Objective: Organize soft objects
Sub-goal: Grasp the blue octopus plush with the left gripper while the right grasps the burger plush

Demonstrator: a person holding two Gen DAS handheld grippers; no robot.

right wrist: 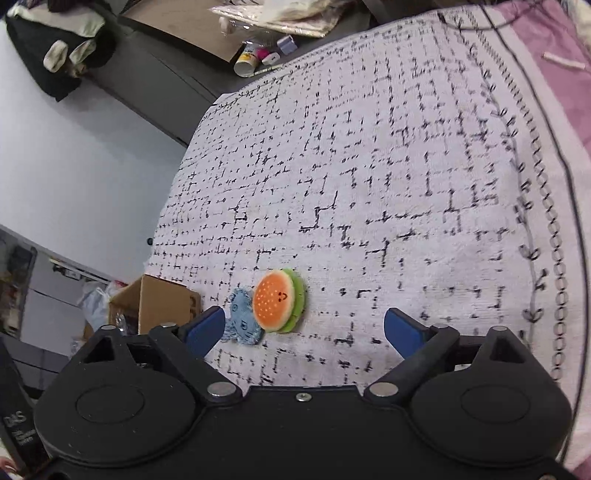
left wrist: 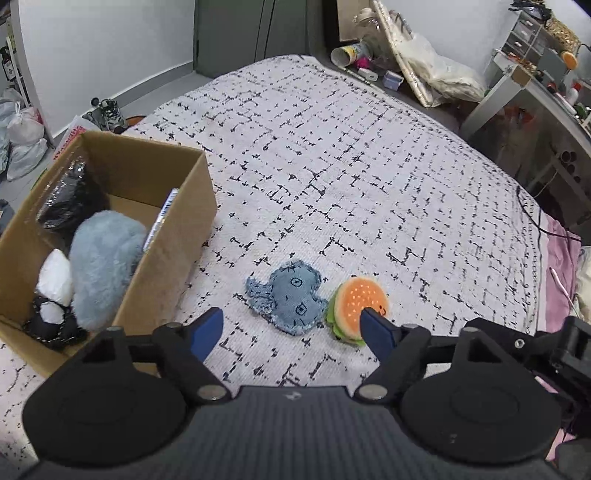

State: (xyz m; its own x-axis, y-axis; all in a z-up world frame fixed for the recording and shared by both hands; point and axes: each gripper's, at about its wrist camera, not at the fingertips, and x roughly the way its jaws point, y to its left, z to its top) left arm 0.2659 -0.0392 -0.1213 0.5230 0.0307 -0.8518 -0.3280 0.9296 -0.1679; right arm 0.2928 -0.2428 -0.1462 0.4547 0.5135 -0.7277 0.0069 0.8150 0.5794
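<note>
A blue denim soft toy [left wrist: 286, 297] lies flat on the patterned bedspread, with a plush hamburger [left wrist: 356, 307] touching its right side. My left gripper [left wrist: 291, 319] hovers over the denim toy, open, blue fingers either side of it without touching. In the right wrist view the hamburger [right wrist: 279, 301] and the denim toy [right wrist: 242, 321] lie ahead, towards the left finger. My right gripper [right wrist: 304, 326] is open and holds nothing. A cardboard box [left wrist: 173, 236] at the left holds a fluffy grey-blue plush [left wrist: 101, 269], a black-and-white toy and a dark bagged item.
The white bedspread [left wrist: 351, 177] with black marks stretches far ahead. A pink sheet [right wrist: 546, 33] borders its right edge, with a black cable over it. Beyond the bed are floor clutter, bags, a desk [left wrist: 546, 96] and drawers. The box [right wrist: 159, 299] also shows at the bed's left edge.
</note>
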